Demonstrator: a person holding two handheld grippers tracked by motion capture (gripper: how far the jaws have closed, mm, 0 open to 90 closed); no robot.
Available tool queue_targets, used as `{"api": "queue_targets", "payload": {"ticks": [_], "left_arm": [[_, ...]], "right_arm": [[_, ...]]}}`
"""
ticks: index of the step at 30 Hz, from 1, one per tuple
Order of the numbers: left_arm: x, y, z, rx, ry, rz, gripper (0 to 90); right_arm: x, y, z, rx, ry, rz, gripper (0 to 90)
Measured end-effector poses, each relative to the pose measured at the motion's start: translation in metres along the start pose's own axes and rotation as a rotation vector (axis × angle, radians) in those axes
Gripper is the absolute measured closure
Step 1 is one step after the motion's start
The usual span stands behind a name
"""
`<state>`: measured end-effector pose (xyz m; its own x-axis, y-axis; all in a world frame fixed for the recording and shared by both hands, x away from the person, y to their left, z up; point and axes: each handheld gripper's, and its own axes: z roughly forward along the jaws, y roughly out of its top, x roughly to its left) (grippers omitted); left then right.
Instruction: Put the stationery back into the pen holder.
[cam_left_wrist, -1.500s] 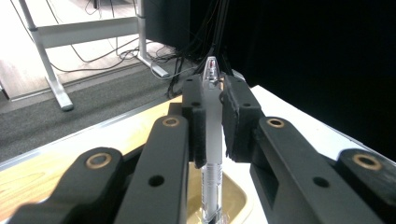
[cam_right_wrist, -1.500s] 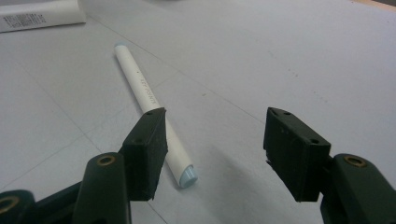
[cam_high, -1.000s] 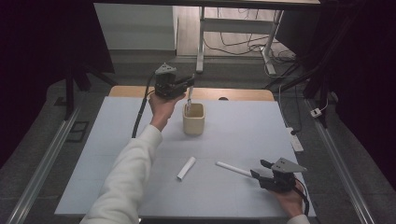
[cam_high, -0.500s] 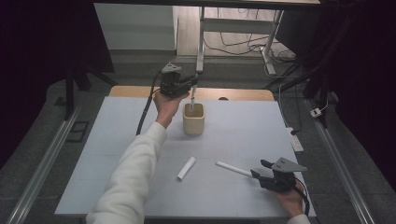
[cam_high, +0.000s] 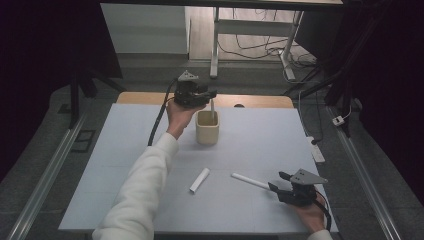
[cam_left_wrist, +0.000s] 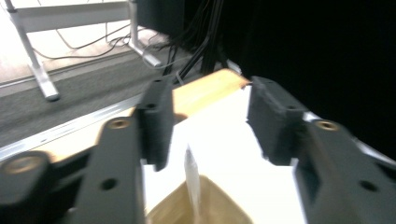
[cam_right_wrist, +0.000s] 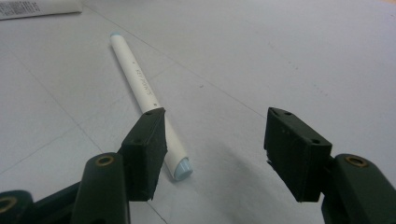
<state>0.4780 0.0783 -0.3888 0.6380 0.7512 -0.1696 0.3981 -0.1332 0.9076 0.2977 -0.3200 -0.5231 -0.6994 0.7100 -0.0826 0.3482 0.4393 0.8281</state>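
The cup (cam_high: 207, 127) stands on the far middle of the table (cam_high: 260, 150), and a white pen (cam_high: 213, 108) now stands inside it, leaning on the far rim. A second ago the left gripper (cam_high: 202, 96) was lower, with the pen at its tip over the cup. Now it has lifted a bit and sits just above and to the left of the cup. In the left gripper view its jaws are wide apart, and the pen (cam_left_wrist: 191, 175) stands free between them, touching neither jaw. So the pen has been let go, and I think one pen is put away.

The right gripper (cam_high: 277, 186) rests on the near right of the table and has not moved. Its jaws are apart too. A second white pen (cam_high: 250, 181) lies flat on the table, with its near end just by the jaws. In the right gripper view that pen (cam_right_wrist: 144, 93) lies beside the left jaw, not between the two, so it is not held yet.

A short white tube (cam_high: 199, 180) lies near the middle, well apart from both grippers.

Two things are left to pick up, I think
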Motion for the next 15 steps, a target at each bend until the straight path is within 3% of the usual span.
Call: {"api": "queue_targets", "payload": {"ticks": [4, 15], "left_arm": [[0.001, -0.004, -0.002, 0.012, -0.010, -0.001, 40.1], [-0.001, -0.018, -0.021, 0.057, -0.042, 0.036, 40.0]], "right_arm": [[0.000, 0.000, 0.000, 0.001, -0.001, 0.000, 38.7], [0.000, 0.000, 0.000, 0.000, -0.002, -0.003, 38.7]]}}
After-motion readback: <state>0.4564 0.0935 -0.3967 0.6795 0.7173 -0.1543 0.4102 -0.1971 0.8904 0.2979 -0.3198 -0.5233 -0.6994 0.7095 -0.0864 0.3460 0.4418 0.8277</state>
